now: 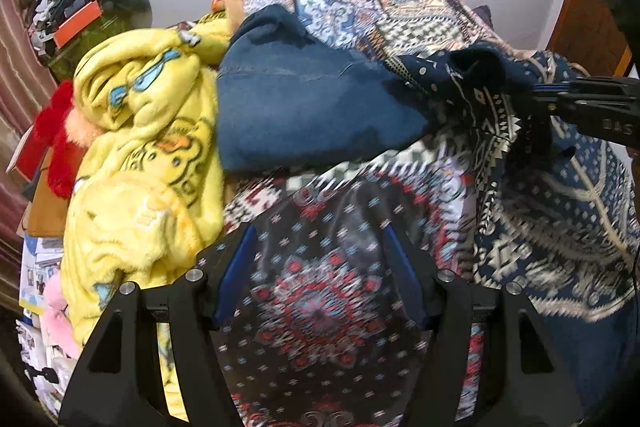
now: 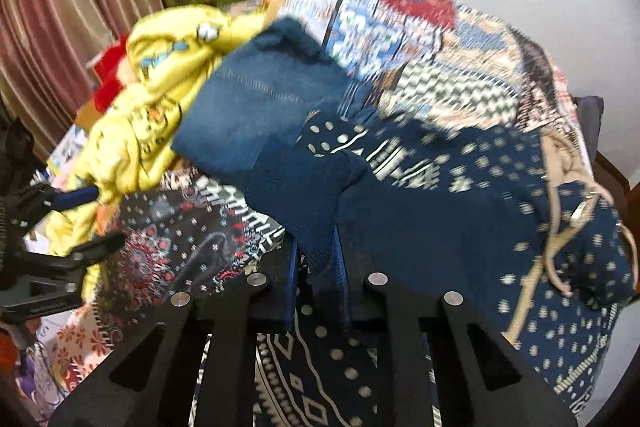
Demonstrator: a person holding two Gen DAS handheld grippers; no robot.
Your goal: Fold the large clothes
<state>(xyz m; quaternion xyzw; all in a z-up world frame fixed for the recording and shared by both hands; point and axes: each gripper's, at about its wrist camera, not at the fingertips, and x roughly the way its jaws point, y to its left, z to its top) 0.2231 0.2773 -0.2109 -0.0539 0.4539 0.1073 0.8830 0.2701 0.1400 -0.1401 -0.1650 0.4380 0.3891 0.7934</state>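
Note:
A large navy garment with cream dots and geometric print [image 2: 440, 219] lies bunched on the right side of a bed. My right gripper [image 2: 316, 247] is shut on a fold of its edge, and dark cloth fills the narrow gap between the blue pads. From the left wrist view, the right gripper [image 1: 536, 95] comes in from the right with the navy garment [image 1: 560, 219] draped below it. My left gripper [image 1: 320, 231] is open above the dark red-and-blue patterned bedspread [image 1: 320, 307], with nothing between its fingers. The left gripper [image 2: 96, 219] also shows at the left edge of the right wrist view.
Folded blue jeans [image 1: 304, 107] lie in the middle of the bed beside a crumpled yellow fleece blanket [image 1: 152, 147]. A patchwork quilt [image 1: 380, 7] is heaped against the white wall. A curtain [image 2: 60, 7] and a clutter pile [image 1: 80, 7] stand at the left.

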